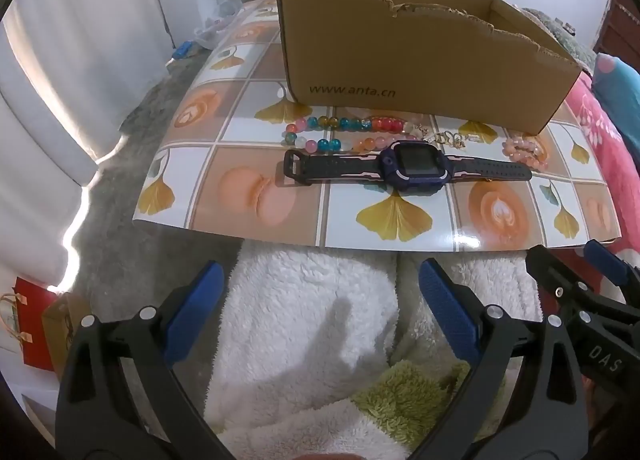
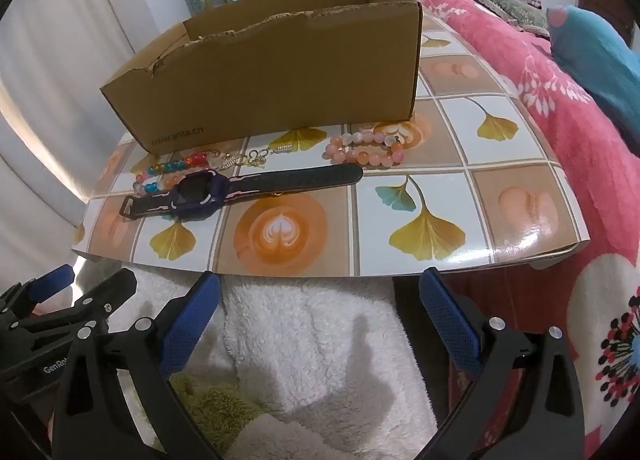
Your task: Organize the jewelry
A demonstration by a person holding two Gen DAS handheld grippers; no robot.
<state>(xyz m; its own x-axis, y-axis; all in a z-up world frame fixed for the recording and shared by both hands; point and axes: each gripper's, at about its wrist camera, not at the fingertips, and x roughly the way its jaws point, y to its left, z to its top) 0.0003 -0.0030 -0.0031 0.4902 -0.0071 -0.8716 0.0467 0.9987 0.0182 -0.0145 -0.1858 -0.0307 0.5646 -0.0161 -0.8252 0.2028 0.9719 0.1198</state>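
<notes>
Both grippers — left (image 1: 320,300) & right (image 2: 320,308) — held short of table edge (image 2: 400,270), jaws wide, empty. Watch (image 1: 408,170), bead bracelets (image 1: 344,124) laid beside open cardboard box (image 1: 420,72), prob. ready for boxing.

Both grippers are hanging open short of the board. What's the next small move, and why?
Probably bring the right gripper forward over the dark blue smartwatch with black strap. It lies nearest the patterned board's front edge, clear of the beads, before the open brown cardboard box. Both grippers are open and empty.
</notes>
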